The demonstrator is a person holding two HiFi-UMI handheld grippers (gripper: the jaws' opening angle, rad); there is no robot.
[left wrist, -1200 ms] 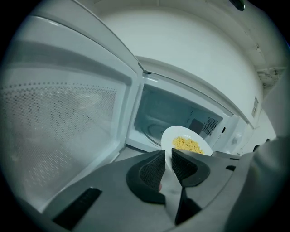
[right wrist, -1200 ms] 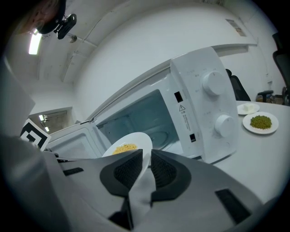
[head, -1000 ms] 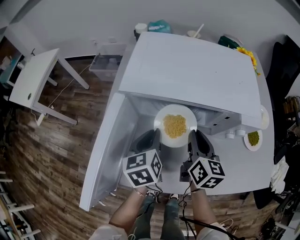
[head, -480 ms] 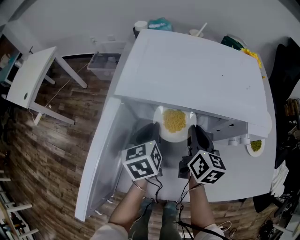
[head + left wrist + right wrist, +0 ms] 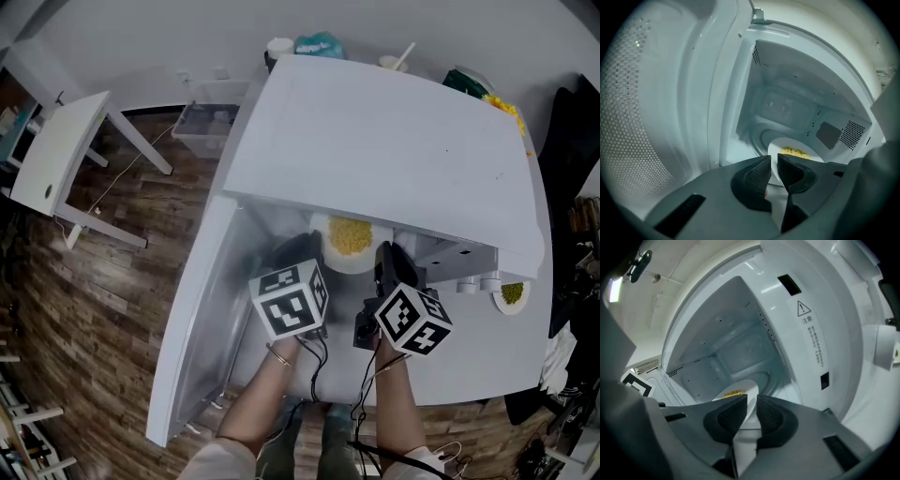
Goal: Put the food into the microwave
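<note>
**Plate of yellow food at the microwave's open front**

Two bare forearms reach forward side by side from the bottom of the head view. Each hand holds a gripper that points ahead and a little down.

The left gripper and the right gripper hold a white plate between them. Yellow food sits in a heap on it.

The left gripper's jaws are nearly together and pinch the plate's left edge. The right gripper's jaws are nearly together too and pinch its right edge.

The white microwave is right in front, and its door hangs open on the left. The plate's far half is already under the microwave's top. I cannot tell if it touches the floor inside.
</note>
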